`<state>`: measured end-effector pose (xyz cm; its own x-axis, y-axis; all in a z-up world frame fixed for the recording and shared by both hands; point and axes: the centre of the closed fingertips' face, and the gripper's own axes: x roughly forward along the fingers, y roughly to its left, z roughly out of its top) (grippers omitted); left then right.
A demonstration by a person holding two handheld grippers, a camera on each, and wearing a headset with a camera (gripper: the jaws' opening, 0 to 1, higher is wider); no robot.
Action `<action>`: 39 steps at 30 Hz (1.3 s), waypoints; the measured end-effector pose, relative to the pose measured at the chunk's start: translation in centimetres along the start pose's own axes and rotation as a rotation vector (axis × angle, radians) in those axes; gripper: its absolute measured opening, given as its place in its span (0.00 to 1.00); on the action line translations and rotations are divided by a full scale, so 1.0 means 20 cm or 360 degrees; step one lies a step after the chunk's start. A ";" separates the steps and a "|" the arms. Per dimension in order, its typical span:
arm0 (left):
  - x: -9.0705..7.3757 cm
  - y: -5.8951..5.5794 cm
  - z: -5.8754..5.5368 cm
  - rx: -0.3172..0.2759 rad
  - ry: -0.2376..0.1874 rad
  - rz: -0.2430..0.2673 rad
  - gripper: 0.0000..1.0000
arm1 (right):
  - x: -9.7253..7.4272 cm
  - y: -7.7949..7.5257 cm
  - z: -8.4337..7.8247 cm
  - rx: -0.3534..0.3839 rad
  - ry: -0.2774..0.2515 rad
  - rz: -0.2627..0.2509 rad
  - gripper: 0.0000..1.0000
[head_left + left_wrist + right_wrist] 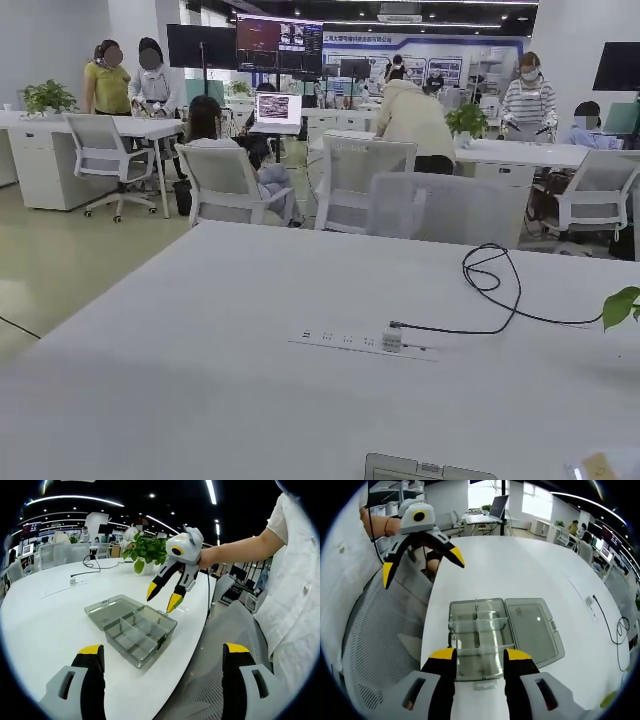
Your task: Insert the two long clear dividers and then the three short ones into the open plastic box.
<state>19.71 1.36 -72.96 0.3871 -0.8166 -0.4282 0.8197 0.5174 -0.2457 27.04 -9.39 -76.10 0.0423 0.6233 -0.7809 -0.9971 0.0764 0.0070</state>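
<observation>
I hold the left tool and right tool spread and empty, off the open box at the bench edge, since its dividers look seated.

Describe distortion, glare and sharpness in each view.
Head view: soft overall, even light on the white table. Left gripper view: fisheye curves the table edge, ceiling lights streak, plastic box sharp. Right gripper view: window blown out.

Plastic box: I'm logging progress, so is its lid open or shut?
Open. The lid lies flat on the table beside the box, whose compartments show uncovered.
</observation>
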 end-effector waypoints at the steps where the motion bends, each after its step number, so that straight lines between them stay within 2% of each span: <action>1: 0.00 0.00 0.00 -0.0001 0.0001 0.0001 1.00 | -0.01 0.00 -0.01 0.0003 0.0006 0.0000 0.39; 11: 0.00 0.01 -0.02 -0.0004 0.0014 0.0001 1.00 | -0.13 0.01 -0.20 0.0051 0.0083 -0.0014 0.48; 16: 0.00 0.02 -0.02 -0.0009 0.0014 0.0005 1.00 | -0.19 0.01 -0.36 0.0068 0.0166 -0.0015 0.51; 21: -0.01 0.03 -0.02 -0.0025 0.0011 0.0016 1.00 | -0.25 0.02 -0.56 0.0056 0.0297 -0.0002 0.52; 26: -0.01 0.04 -0.03 -0.0029 0.0017 0.0021 1.00 | -0.29 0.03 -0.77 0.0019 0.0467 0.0024 0.54; 31: -0.02 0.04 -0.03 -0.0033 0.0020 0.0025 1.00 | -0.30 0.03 -0.91 -0.0020 0.0585 0.0041 0.54; 36: -0.02 0.04 -0.03 -0.0033 0.0022 0.0032 1.00 | -0.29 0.03 -1.05 -0.0148 0.0750 0.0086 0.53; 39: -0.02 0.04 -0.02 -0.0035 0.0022 0.0037 1.00 | -0.28 0.03 -1.08 -0.0185 0.0788 0.0090 0.52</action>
<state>20.03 2.33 -73.39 0.3998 -0.8008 -0.4460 0.8011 0.5417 -0.2547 24.89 -29.73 -85.22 -0.0191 0.1786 -0.9837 -0.9986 -0.0517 0.0100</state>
